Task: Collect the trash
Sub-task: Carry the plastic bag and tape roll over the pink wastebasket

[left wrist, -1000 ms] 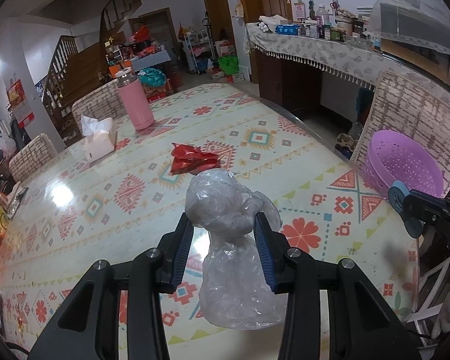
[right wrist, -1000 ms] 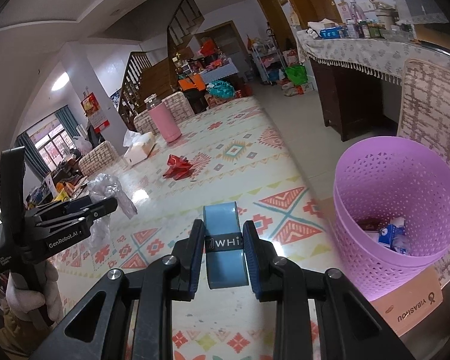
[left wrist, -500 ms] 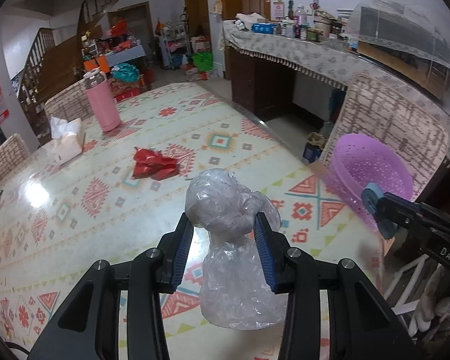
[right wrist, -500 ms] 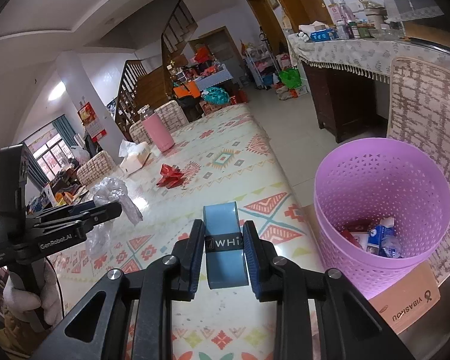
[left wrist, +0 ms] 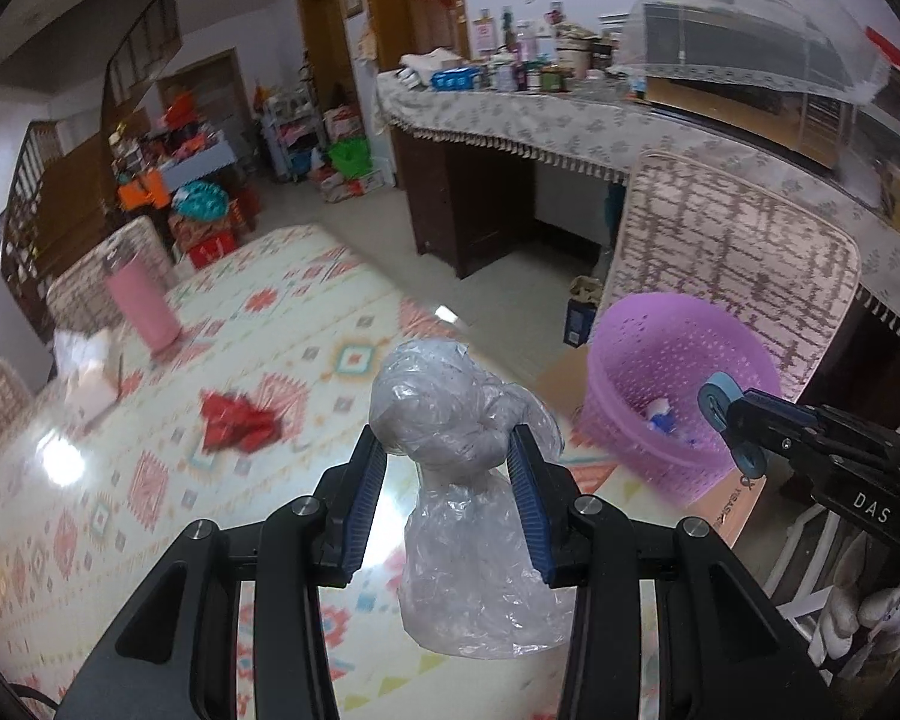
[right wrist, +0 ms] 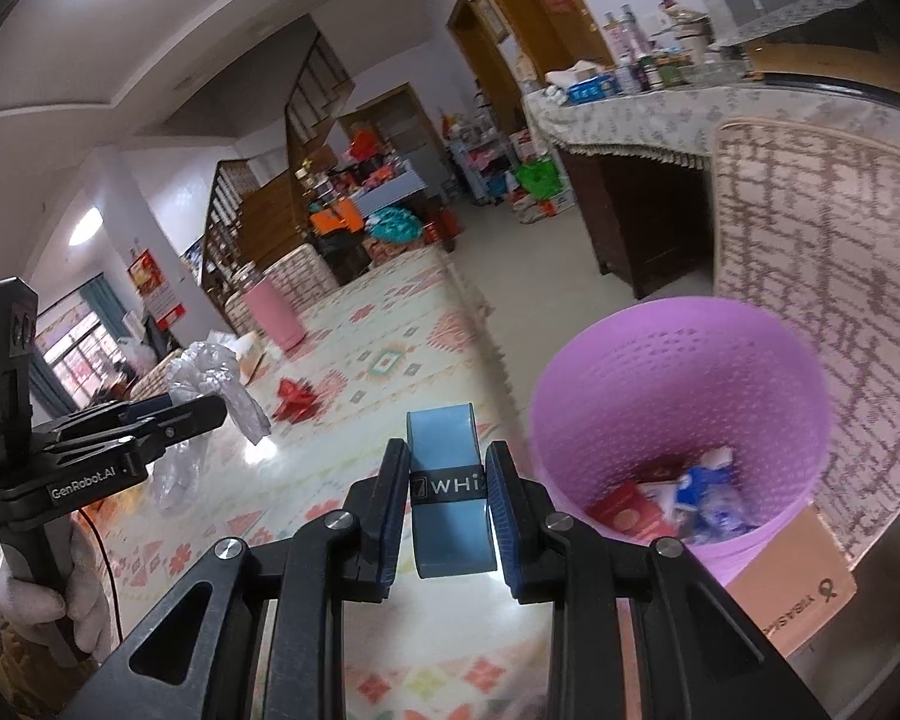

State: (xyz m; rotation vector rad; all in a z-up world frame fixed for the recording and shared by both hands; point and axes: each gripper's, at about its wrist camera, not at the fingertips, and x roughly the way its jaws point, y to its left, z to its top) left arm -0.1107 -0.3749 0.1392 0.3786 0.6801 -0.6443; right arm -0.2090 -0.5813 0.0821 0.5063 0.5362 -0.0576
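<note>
My left gripper (left wrist: 447,468) is shut on a crumpled clear plastic bag (left wrist: 468,480), held above the patterned table (left wrist: 150,480); the bag hangs down between the blue pads. My right gripper (right wrist: 448,474) is shut on a blue roll (right wrist: 447,498) with a black band, held near the table's edge. A purple perforated trash basket (left wrist: 678,384) stands just off the table on the right, its rim (right wrist: 678,324) beside the right gripper, with several pieces of trash inside. A red crumpled wrapper (left wrist: 237,420) lies on the table further back. The left gripper (right wrist: 168,414) with its bag shows at the left of the right wrist view.
A pink tumbler (left wrist: 141,306) and a tissue pack (left wrist: 87,378) stand at the far side of the table. A patterned chair back (left wrist: 732,264) rises behind the basket, which sits on a cardboard box (right wrist: 792,582). A long cloth-covered sideboard (left wrist: 570,132) with bottles runs along the wall.
Both grippers have swung to the right toward the purple basket, which now looms larger and nearer in both views. The bag and the blue roll stay gripped as before.
</note>
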